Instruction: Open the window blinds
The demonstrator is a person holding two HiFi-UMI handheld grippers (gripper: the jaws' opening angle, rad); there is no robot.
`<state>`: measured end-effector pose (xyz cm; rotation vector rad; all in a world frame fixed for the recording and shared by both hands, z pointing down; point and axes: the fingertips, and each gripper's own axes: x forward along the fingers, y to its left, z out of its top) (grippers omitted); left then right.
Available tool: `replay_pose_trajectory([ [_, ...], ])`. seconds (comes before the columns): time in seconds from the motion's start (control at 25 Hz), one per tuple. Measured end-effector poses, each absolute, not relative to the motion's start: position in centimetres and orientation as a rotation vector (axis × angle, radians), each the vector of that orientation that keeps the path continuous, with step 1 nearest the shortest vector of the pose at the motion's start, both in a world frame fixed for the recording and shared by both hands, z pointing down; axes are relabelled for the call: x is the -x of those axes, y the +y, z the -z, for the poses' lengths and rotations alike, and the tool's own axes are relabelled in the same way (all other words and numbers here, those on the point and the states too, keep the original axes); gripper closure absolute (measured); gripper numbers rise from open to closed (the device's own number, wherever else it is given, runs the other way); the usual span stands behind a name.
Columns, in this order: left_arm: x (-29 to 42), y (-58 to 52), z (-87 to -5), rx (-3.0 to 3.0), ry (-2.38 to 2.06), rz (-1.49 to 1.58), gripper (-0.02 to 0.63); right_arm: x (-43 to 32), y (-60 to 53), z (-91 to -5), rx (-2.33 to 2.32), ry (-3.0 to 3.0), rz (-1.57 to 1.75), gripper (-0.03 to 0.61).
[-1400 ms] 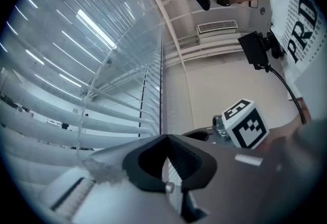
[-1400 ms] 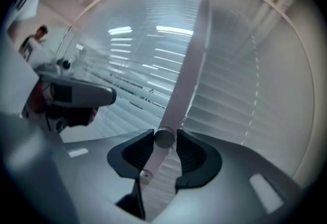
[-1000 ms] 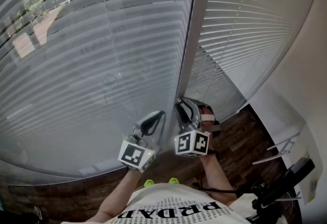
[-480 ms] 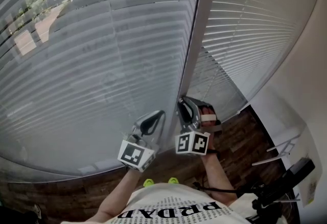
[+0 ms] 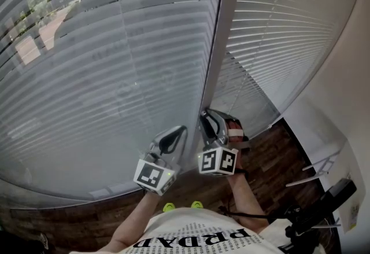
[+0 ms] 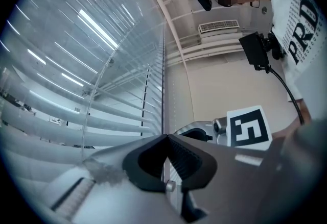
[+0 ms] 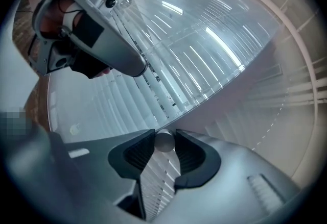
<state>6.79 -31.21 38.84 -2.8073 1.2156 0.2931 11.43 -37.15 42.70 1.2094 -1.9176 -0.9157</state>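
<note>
The right claw (image 7: 164, 133) pinches the clear round wand (image 7: 164, 143) just beside the post (image 5: 215, 56). The left claw (image 6: 166, 137) is closed and empty, left of the post. The blinds (image 5: 104, 73) hang either side of the post, their pale grey slats tilted partly apart.

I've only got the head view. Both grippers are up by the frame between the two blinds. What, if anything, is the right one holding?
Observer: In the right gripper view, the right gripper is closed on the round end of a rod, apparently the blind's tilt wand. A pad presses on each side of it.
Operator: And the left one?
Observer: In the left gripper view, the left gripper is shut, pads meeting at the tips, with nothing between them.
</note>
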Motion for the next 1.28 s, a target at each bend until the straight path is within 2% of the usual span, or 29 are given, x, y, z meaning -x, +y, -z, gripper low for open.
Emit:
replay_pose_trajectory([
  [0.92,-6.73,-31.26,-38.77,2.806,1.211,-0.295,0.623,-11.75,-37.47,-42.26,-1.333,-2.120,0.684,0.456],
  [1.28,-6.65,-31.19,-38.92,2.810,1.207,-0.289,0.623,-12.09,-37.62,-42.08,-1.416,-2.318,0.439,0.456],
])
